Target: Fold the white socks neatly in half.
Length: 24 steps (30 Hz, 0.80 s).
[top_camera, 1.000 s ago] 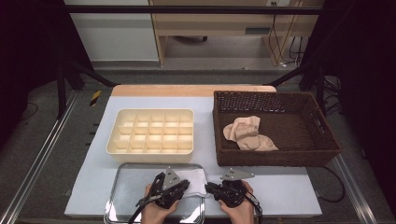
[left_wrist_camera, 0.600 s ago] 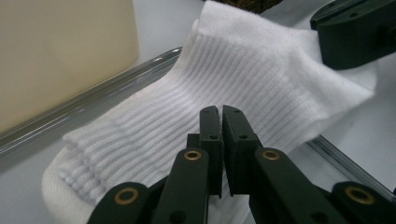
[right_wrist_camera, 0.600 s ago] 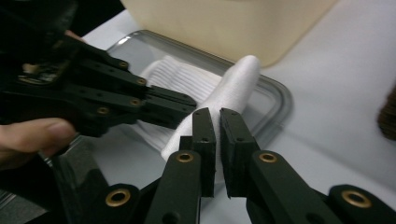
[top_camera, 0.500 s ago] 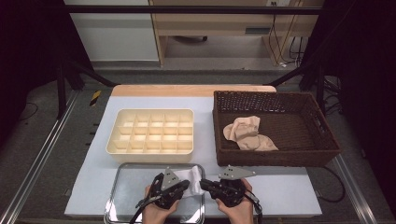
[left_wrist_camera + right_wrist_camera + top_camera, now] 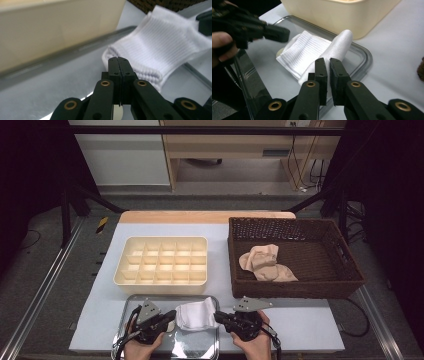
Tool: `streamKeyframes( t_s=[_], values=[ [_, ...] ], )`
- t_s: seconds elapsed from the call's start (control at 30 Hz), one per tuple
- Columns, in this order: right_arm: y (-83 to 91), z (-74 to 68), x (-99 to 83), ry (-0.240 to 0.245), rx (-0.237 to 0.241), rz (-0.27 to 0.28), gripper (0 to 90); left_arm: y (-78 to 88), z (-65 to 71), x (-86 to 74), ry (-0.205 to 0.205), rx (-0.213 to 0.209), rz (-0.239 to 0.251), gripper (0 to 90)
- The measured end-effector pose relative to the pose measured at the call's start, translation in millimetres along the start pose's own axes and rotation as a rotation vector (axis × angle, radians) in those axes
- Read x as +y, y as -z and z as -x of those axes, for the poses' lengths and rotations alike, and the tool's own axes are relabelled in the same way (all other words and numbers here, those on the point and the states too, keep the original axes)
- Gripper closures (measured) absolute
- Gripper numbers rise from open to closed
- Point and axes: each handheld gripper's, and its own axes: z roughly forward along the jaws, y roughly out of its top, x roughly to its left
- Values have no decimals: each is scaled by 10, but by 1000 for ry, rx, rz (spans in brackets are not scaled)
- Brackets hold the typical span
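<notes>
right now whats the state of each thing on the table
white sock: folded, lying on the tray, not gripped
metal tray: flat at the near edge
divided box: compartments empty
wicker basket: holds beige socks
left gripper: jaws shut, empty
right gripper: jaws nearly shut, empty

Ribbed white cloth sock (image 5: pixel 160 47), glossy metal tray (image 5: pixel 195 351), matt cream plastic organiser (image 5: pixel 162 285), rough woven basket (image 5: pixel 300 287)

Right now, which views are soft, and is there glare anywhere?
Left gripper view: the cream box is blurred, the white sock sharper. Right gripper view: the sock is sharp, the other tool soft. High view: the metal tray reflects light; surroundings dark.
</notes>
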Motion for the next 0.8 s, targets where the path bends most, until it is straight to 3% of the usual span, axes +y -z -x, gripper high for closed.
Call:
streamKeyframes(
  t_s=[0.3, 0.8],
  values=[
    [-73, -102, 104, 36, 39, 9, 855, -62, 0, -21, -1, 4, -14, 893],
    [-542, -327, 198, 69, 158, -50, 853, -70, 0, -31, -9, 0, -20, 892]
  ],
)
